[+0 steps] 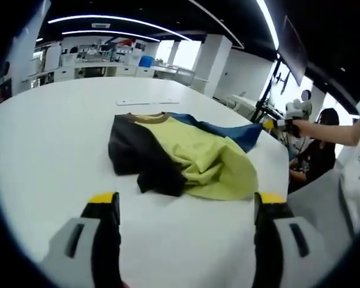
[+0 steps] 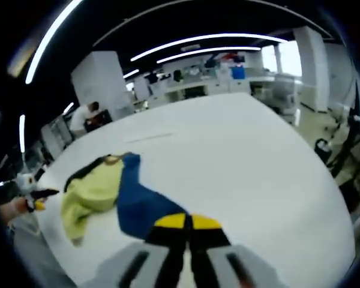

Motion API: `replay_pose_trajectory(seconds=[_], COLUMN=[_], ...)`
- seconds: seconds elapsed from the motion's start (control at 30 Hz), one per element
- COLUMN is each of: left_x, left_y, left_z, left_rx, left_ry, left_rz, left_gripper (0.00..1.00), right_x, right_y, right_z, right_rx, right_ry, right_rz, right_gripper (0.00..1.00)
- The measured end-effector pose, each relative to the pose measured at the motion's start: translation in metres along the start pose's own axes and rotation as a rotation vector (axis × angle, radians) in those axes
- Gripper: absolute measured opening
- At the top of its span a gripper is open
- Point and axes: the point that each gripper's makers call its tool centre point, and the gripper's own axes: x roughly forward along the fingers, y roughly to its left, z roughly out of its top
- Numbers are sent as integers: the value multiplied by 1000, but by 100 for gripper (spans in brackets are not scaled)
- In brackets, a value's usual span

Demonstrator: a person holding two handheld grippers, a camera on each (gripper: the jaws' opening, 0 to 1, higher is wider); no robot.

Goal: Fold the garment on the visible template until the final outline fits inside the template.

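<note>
1 garment point(image 1: 186, 159) crumpled on table point(image 1: 60, 132); left gripper point(image 1: 186, 207) jaws spread, right gripper point(image 2: 187, 223) pinching its blue edge.

garment point(image 1: 183, 153) on table point(image 1: 54, 120), left gripper point(image 1: 186, 207) before it

One garment point(image 1: 186, 157) lies on one white table point(image 1: 48, 138), and it counts three colours: a yellow-green panel, a black part and a blue part. Two grippers are in use, the left gripper point(image 1: 186, 207) and the right gripper point(image 2: 188, 223), each with two yellow-tipped jaws. One thin pale strip point(image 1: 145, 102) lies on the table beyond the garment; it may be more than one piece, the view being too coarse to count.
</note>
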Motion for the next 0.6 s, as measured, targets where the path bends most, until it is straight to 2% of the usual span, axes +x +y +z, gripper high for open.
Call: replay_pose_trajectory(seconds=[0.2, 0.4, 0.47, 0.6], left_x=[-1, -1, 0, 0], left_y=[2, 7, 7, 8], left_z=[-2, -6, -7, -9], left_rx=[-6, -16, -18, -25], left_ry=[9, 19, 22, 29], left_rz=[7, 15, 17, 20], left_gripper=[90, 90, 90, 90], right_x=[8, 14, 18, 20], right_y=[-33, -53, -66, -73], right_z=[8, 16, 21, 22], right_rx=[15, 29, 29, 24], right_ry=[16, 34, 40, 61], right_rz=[-63, -122, -138, -172], right_gripper=[0, 0, 0, 0])
